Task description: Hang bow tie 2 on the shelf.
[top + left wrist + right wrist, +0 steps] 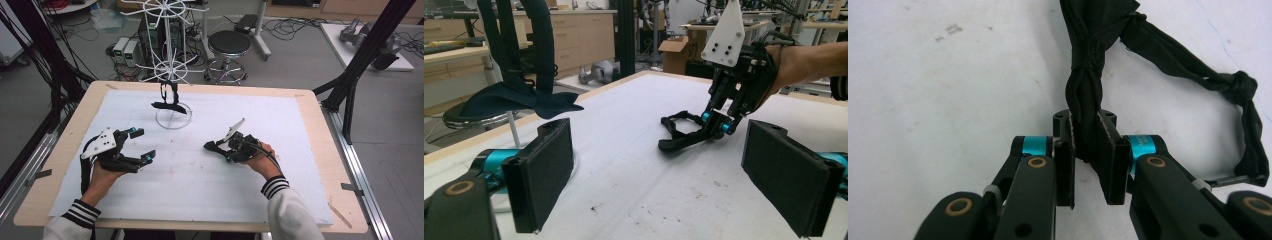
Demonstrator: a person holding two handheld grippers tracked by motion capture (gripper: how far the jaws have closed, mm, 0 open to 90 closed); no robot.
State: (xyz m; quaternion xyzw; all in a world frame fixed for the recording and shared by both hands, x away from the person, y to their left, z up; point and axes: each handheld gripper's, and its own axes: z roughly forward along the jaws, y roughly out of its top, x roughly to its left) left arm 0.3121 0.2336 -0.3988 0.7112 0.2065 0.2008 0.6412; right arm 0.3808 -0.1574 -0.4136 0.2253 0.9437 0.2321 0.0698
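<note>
**Currently: right gripper clamped on black strap**

Right gripper (pixel 226 149) rests low on the white table cover (pixel 300 165), right of centre; its jaws are pinched tight on a bunched section of the black strap (pixel 1087 95), which lies on the cover with its knotted loop trailing aside. Left gripper (pixel 141 144) sits well apart at the left, jaws spread wide, holding nothing. A dark cloth (pixel 170 106) hangs on the white wire rack (pixel 167 50) at the rear.
</note>
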